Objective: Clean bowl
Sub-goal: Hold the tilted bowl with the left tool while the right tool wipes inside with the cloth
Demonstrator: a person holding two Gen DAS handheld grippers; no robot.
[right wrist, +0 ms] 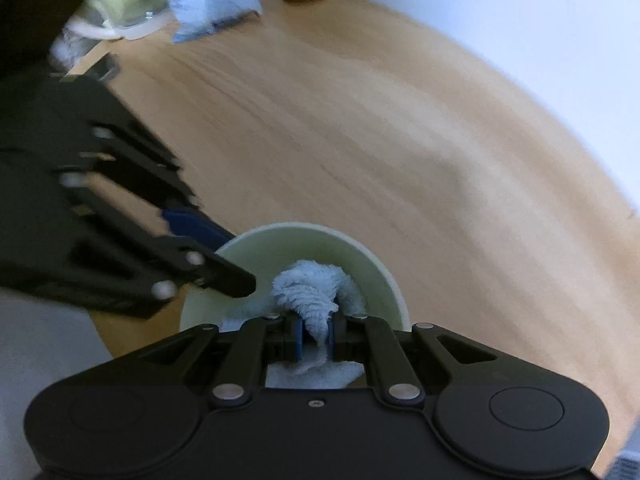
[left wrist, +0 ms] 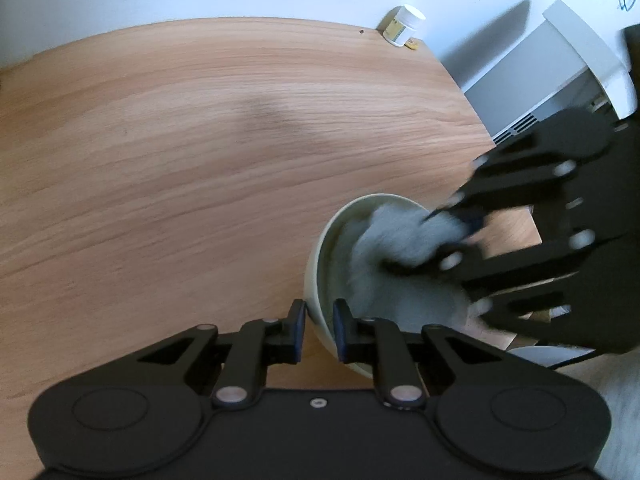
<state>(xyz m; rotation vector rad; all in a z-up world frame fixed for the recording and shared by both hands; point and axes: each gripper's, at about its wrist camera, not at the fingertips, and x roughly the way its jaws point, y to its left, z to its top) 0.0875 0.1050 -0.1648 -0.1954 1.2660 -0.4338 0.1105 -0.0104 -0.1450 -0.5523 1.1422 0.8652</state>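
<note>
My left hand-held gripper (left wrist: 319, 330) clamps bowl (left wrist: 316, 272) rim, lower centre | right hand-held gripper (right wrist: 314, 334) clenched on cloth (right wrist: 310, 292) inside bowl | white jar (left wrist: 403, 24) label, upper right: unreadable | tabletop (left wrist: 180, 140)

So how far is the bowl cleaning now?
Done: the left hand-held gripper grips the bowl by its rim, and the right hand-held gripper pinches the cloth. In hand: cloth inside the bowl, wiping. Left: finishing; cleanliness cannot be judged.
</note>
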